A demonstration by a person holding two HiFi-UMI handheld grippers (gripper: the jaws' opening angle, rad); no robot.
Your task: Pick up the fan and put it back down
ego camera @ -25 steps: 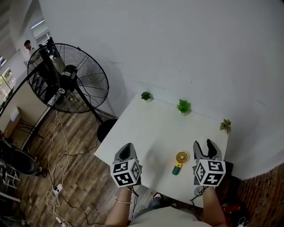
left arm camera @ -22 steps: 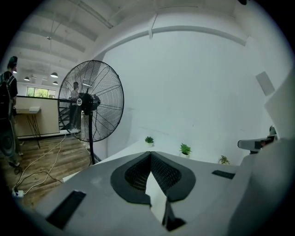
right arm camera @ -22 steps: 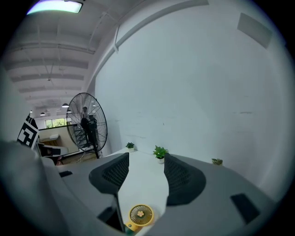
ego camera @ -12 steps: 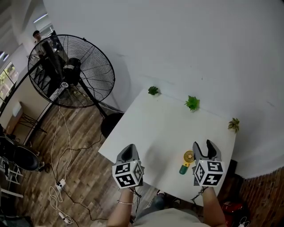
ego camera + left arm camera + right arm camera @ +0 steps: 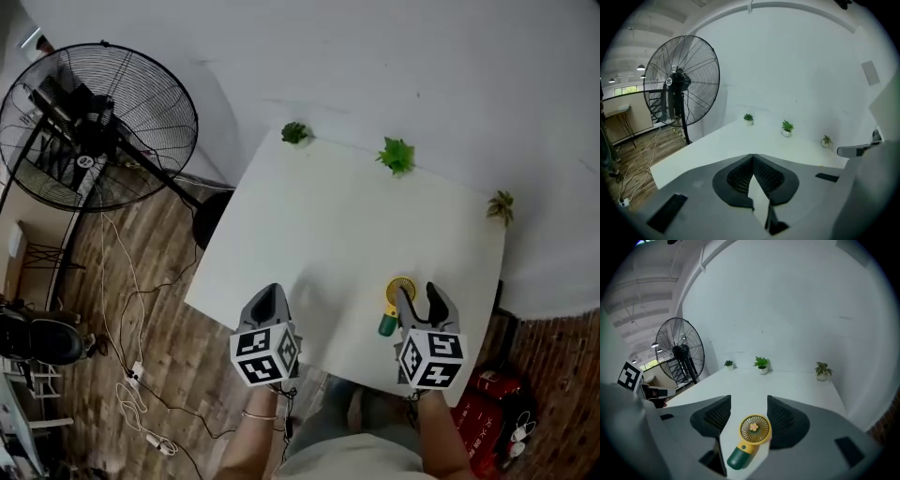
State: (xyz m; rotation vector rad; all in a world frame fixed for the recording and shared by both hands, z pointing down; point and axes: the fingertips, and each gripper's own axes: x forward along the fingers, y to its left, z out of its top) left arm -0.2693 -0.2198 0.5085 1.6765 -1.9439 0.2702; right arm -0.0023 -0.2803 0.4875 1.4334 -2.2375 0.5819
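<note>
A small hand fan with a yellow round head and a green handle lies flat on the white table near its front edge. My right gripper is open and hovers just over the hand fan. In the right gripper view the hand fan lies between the two spread jaws of the right gripper, head toward the wall, touching neither pad that I can see. My left gripper hangs at the table's front left edge. In its own view the left gripper is shut on nothing.
Three small potted plants stand along the wall side of the table. A big black floor fan stands on the wooden floor to the left, with cables trailing there. A red object sits on the floor at lower right.
The head view has swung so the table sits more central. My right gripper has shifted left over the hand fan, which now lies between its jaws. The left gripper stays shut.
</note>
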